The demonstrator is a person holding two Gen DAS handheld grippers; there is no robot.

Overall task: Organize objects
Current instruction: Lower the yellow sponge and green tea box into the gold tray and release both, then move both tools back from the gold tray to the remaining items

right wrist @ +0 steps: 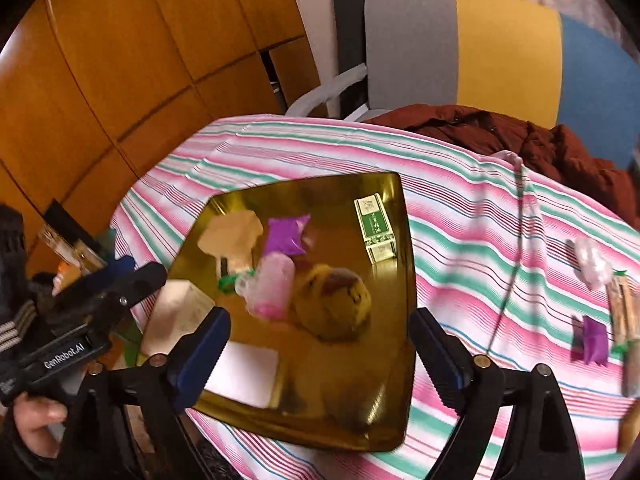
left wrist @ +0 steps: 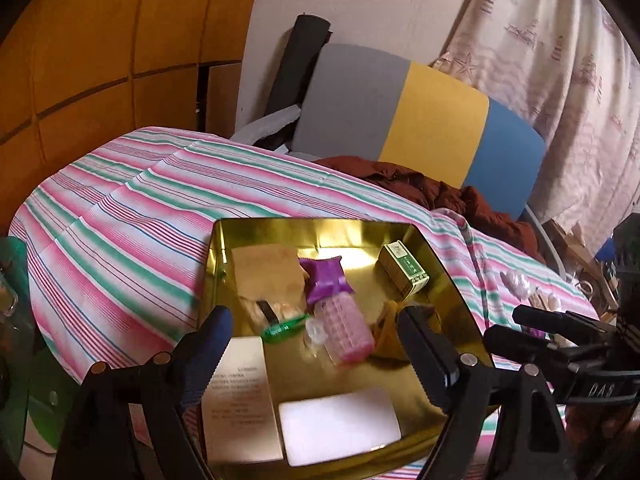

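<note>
Gold tray (right wrist: pixel 404 280) on striped desk (right wrist: pixel 500 240), below both grippers. Left gripper (left wrist: pixel 316 344) jaws spread, empty; right gripper (right wrist: pixel 320 340) likewise. Yellow item (right wrist: pixel 336 300), possibly plush, blurred.

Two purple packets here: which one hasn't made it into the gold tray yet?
The purple packet lying on the striped cloth, right of the gold tray. The other purple packet already sits inside the tray.
</note>
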